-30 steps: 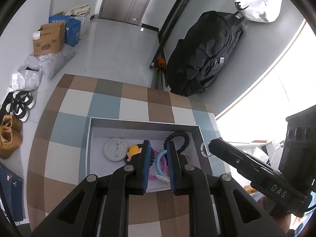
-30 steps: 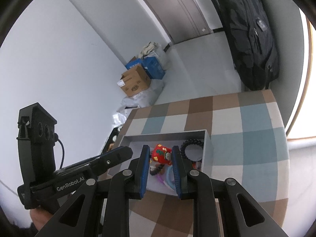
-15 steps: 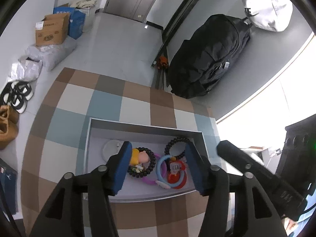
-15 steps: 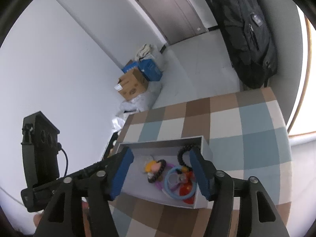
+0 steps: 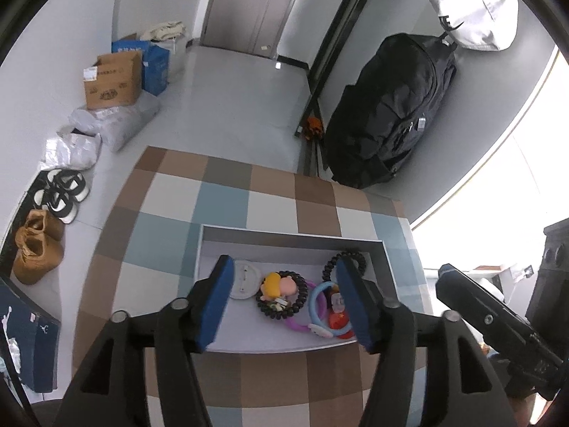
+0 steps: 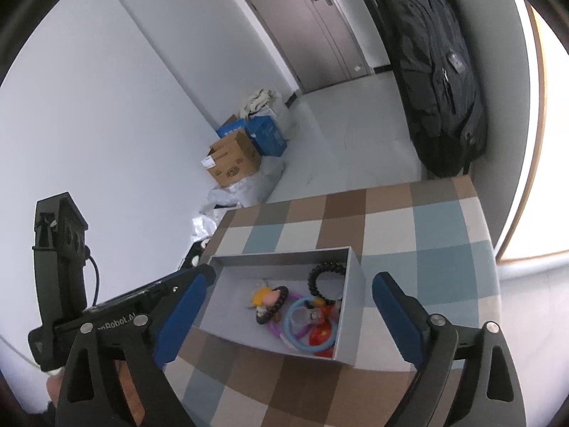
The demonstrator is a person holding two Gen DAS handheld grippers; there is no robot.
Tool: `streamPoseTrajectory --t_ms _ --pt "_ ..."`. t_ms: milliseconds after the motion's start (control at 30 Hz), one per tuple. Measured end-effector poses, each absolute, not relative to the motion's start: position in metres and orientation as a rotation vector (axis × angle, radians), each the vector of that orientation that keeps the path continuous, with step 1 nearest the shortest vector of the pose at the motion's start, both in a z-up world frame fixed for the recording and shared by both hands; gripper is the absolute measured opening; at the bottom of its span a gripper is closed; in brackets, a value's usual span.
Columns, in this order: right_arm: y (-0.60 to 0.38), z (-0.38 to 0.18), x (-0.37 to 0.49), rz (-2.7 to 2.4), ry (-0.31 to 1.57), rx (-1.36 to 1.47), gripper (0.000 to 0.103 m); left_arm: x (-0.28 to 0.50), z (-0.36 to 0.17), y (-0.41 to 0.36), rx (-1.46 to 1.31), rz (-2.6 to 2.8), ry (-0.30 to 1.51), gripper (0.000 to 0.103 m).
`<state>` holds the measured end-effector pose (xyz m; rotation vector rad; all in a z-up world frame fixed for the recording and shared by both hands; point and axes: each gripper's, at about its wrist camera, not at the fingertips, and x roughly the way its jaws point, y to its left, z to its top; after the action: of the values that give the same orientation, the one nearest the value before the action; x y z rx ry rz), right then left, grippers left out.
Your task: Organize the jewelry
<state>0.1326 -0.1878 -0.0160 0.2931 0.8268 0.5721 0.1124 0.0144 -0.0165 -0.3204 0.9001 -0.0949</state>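
Observation:
A grey open box [image 5: 291, 236] [image 6: 357, 291] sits on the checkered tabletop. Inside lie a white round piece [image 5: 243, 279], a black bead bracelet with a yellow charm [image 5: 281, 293] [image 6: 268, 300], a purple band [image 5: 298, 325], a light blue ring [image 5: 320, 315] [image 6: 302, 332], a red charm [image 5: 338, 318] [image 6: 320, 336] and a black coil band [image 5: 343, 261] [image 6: 325, 279]. My left gripper [image 5: 286, 302] is open and empty above the box's near edge. My right gripper [image 6: 288, 318] is open and empty, above the box. Each gripper shows at the edge of the other's view.
The checkered table [image 5: 227, 203] ends near a black backpack [image 5: 387, 106] at the wall. On the floor stand cardboard and blue boxes [image 5: 113, 78], plastic bags [image 5: 106, 124] and shoes [image 5: 53, 195]. A grey door [image 6: 309, 17] is at the far end.
Both grippers went from shut to wide open and drew back a little from the box. The jewelry in the box has not moved.

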Motion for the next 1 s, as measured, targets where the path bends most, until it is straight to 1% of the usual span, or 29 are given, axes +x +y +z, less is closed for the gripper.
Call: streamPoseTrajectory --t_ms 33,100,300,500,633,733,1000 --pt "-0.188 -0.015 0.13 0.572 0.82 0.285 0.096 0.11 -0.015 0.015 -0.317 -0.087 0.886 0.066" --pt "-0.187 -0.012 0.126 0.571 0.809 0.275 0.1 0.105 -0.011 0.015 -0.308 -0.08 0.86 0.067" --pt "-0.189 -0.001 0.11 0.584 0.736 0.238 0.103 0.092 -0.003 0.017 -0.264 -0.015 0.812 0.069" --pt "-0.188 0.008 0.088 0.598 0.651 0.183 0.103 0.079 -0.001 0.024 -0.259 0.018 0.773 0.075" --pt "-0.185 0.01 0.074 0.599 0.606 0.134 0.103 0.066 0.0 0.025 -0.248 0.015 0.744 0.076" --pt "-0.185 0.008 0.067 0.594 0.602 0.116 0.103 0.057 0.0 0.023 -0.232 0.017 0.73 0.082" --pt "-0.186 0.002 0.058 0.573 0.618 0.09 0.103 0.043 0.0 0.012 -0.17 0.015 0.713 0.083"
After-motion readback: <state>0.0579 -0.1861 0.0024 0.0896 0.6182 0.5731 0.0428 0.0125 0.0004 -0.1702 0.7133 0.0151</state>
